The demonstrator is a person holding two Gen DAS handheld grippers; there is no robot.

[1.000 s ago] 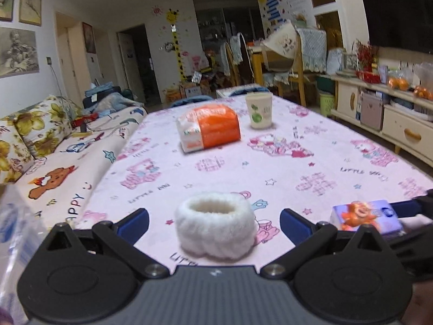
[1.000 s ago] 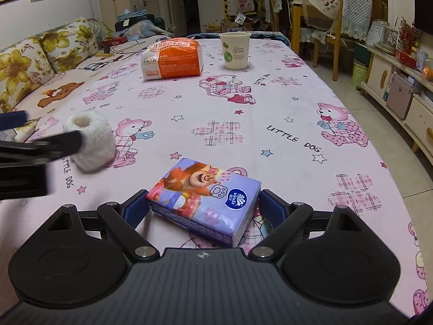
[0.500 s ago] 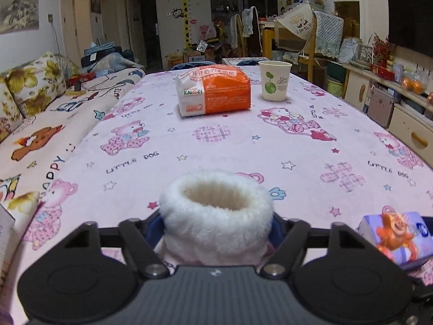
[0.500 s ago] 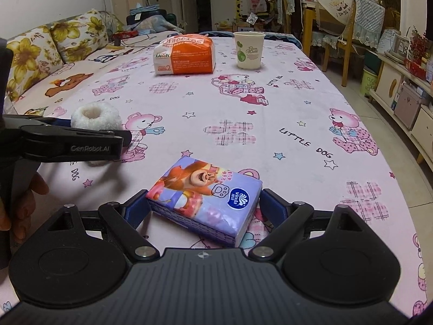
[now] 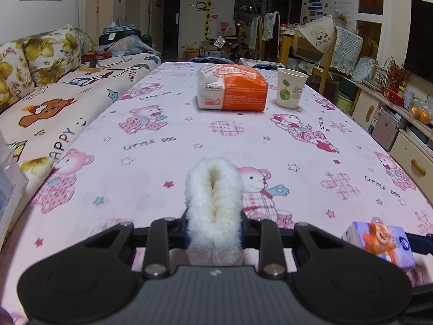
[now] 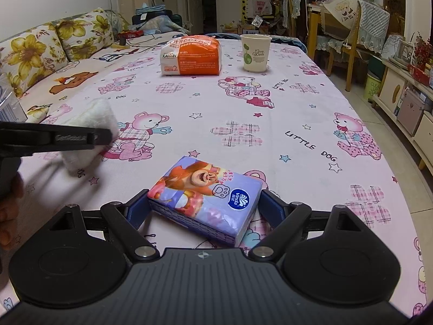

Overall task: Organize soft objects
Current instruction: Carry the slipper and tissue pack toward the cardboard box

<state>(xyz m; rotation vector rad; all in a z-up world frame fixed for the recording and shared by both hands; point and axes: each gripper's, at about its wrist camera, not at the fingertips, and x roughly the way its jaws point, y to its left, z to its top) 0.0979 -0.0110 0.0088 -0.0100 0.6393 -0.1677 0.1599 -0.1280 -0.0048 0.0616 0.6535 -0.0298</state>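
Left view: the left gripper (image 5: 213,230) just finished closing, jaws nearly shut, squashing the fluffy band (image 5: 213,203) flat on the tablecloth (image 5: 189,140); a second ago it was round and loose. Next is probably a lift.

Right view: the right gripper (image 6: 204,208) is open around the tissue pack (image 6: 205,195), same as before, not squeezing it as far as I can tell.

fluffy white band (image 5: 213,211), glossy tissue pack (image 6: 205,200)
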